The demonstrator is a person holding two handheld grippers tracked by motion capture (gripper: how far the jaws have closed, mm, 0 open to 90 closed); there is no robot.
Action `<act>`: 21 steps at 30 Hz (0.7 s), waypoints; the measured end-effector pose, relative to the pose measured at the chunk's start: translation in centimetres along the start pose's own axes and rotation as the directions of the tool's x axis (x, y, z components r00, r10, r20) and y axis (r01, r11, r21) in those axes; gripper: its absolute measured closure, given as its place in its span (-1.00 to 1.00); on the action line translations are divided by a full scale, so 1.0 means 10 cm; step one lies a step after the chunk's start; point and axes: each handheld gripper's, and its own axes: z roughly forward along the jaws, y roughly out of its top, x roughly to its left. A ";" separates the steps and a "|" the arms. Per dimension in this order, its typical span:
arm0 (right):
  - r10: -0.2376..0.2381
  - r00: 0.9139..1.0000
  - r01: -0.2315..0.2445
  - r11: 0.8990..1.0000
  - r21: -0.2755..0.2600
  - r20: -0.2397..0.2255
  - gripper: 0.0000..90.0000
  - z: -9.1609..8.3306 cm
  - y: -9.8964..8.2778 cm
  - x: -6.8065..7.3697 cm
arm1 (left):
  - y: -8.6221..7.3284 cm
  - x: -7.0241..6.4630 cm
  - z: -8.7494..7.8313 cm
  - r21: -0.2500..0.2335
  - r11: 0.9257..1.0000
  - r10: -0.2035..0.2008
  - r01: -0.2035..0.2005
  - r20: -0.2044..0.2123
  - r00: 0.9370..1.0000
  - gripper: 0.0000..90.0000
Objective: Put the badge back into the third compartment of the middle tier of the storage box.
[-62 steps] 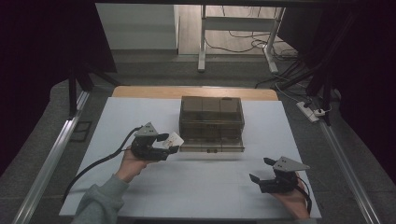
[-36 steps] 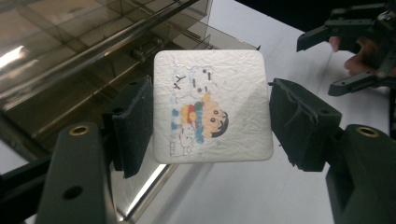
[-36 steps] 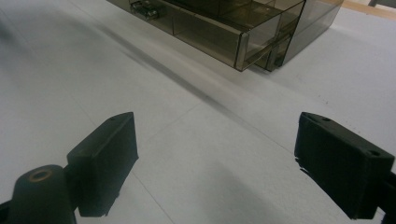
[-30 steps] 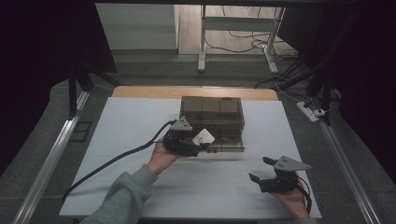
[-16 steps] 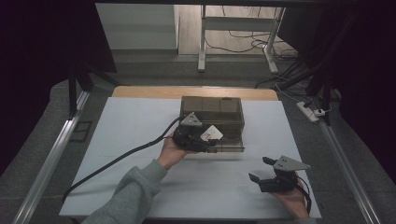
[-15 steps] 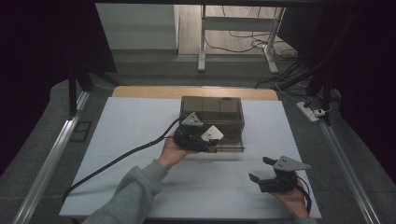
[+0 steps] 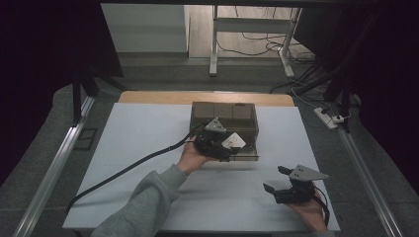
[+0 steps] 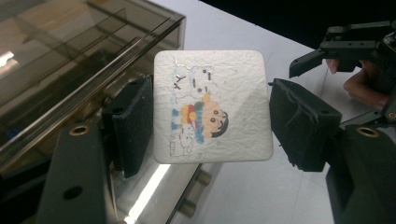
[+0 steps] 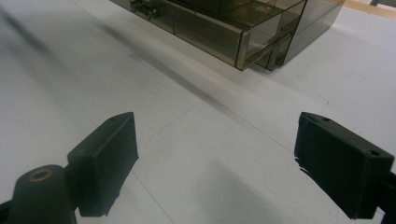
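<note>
A smoky see-through box (image 7: 232,116) with several compartments stands mid-table. My left gripper (image 7: 228,148) hovers at its near front edge, shut on a white square card (image 7: 234,141). In the left gripper view the card (image 8: 212,107) carries a colourful cartoon drawing and sits clamped by its edges between the two black pads, with the box (image 8: 70,56) to the left and just beyond. My right gripper (image 7: 274,179) rests near the table's front right, open. In the right gripper view its jaws (image 9: 215,158) stand wide apart over bare table, with the box (image 9: 224,28) farther off.
The white table top (image 7: 138,133) stretches wide to the left of the box. The left gripper's black cable (image 7: 123,170) trails across it to the front left. A metal rail (image 7: 54,168) runs along the left side, and a power strip (image 7: 330,118) lies on the floor at right.
My left gripper carried the card rightward and forward, from left of the box to its near front edge. The right gripper has stayed put.
</note>
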 end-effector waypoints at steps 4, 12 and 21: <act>-0.001 1.000 0.001 1.000 0.001 0.000 -0.71 0.00 0.00 0.00 | 0.06 -0.02 0.03 0.002 1.000 0.010 -0.010 -0.001 1.000 -0.27; 0.000 1.000 0.000 1.000 0.004 0.001 -0.71 0.00 0.00 0.00 | 0.12 -0.03 0.10 0.018 0.999 0.027 -0.027 0.005 1.000 -0.27; 0.003 1.000 -0.003 1.000 0.002 -0.001 -0.71 0.00 0.00 0.00 | 0.17 0.08 0.29 0.051 0.998 0.045 -0.046 0.018 0.999 -0.27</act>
